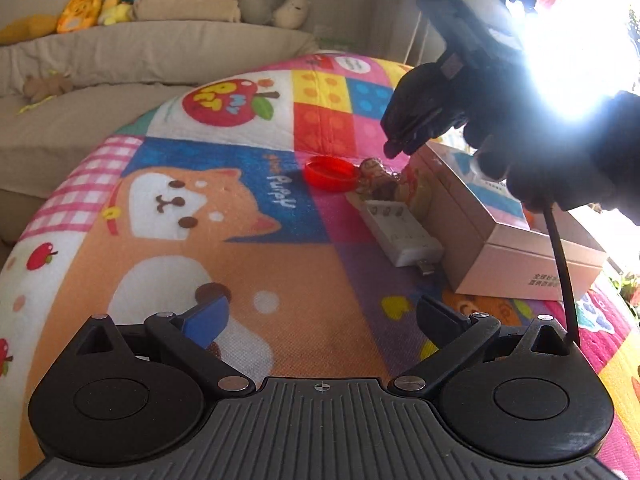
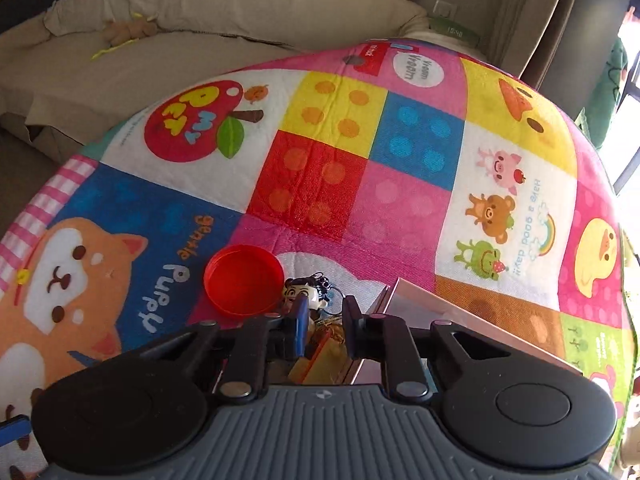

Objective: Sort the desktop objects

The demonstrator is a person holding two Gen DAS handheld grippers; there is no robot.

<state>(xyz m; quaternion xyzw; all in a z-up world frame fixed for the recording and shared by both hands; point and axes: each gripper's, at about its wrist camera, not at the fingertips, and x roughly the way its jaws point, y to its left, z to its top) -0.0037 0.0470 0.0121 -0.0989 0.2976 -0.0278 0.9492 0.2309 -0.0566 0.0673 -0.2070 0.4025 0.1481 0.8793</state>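
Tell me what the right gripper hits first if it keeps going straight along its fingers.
Most likely the figurine keychain: the right gripper has its fingers on either side of it, just above. The red lid sits left of that line. Depth is uncertain.

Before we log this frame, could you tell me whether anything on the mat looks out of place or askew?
Nothing looks damaged or spilled. The red lid, figurine keychains and white battery charger lie loosely clustered beside the pink box, simply unsorted.
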